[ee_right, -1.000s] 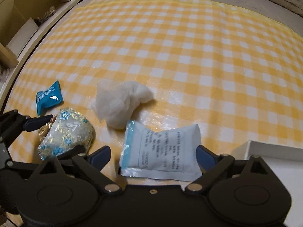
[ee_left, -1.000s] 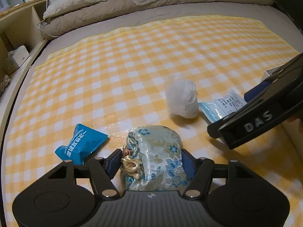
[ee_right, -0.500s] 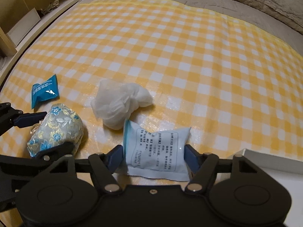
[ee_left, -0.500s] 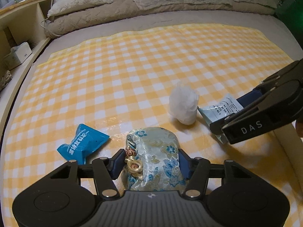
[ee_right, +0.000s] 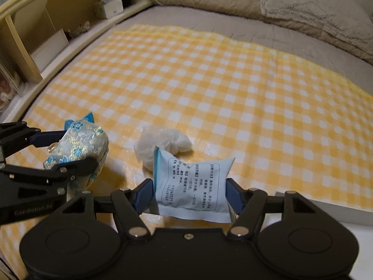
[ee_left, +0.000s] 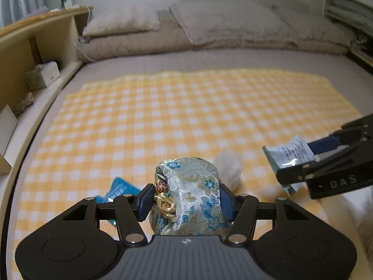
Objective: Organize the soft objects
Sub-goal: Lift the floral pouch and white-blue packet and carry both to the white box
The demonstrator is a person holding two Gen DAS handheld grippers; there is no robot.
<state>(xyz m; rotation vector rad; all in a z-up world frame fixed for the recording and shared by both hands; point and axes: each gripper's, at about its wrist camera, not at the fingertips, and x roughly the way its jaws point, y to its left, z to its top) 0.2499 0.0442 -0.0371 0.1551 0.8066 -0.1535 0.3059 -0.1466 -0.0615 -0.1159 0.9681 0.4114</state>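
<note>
My left gripper (ee_left: 185,198) is shut on a brocade pouch (ee_left: 191,191) with blue flowers and a gold knot, and holds it off the checked cloth (ee_left: 163,121). The right wrist view shows the same pouch (ee_right: 79,147) at the left. The right gripper (ee_right: 190,192) is shut on a pale blue printed packet (ee_right: 191,184), also lifted; that packet (ee_left: 289,156) shows at the right of the left wrist view. A crumpled white tissue (ee_right: 163,144) lies on the cloth between both. A bright blue packet (ee_left: 116,190) lies behind the left fingers.
The yellow checked cloth covers a bed with pillows (ee_left: 233,25) at its head. A wooden shelf unit (ee_left: 35,53) with a tissue box (ee_left: 44,74) runs along the left. A white box edge (ee_right: 359,228) sits at the lower right.
Both grippers have risen from the cloth, carrying the pouch and the pale packet. The right jaws closed onto the packet during the earlier frames. The tissue and blue packet stayed down.
</note>
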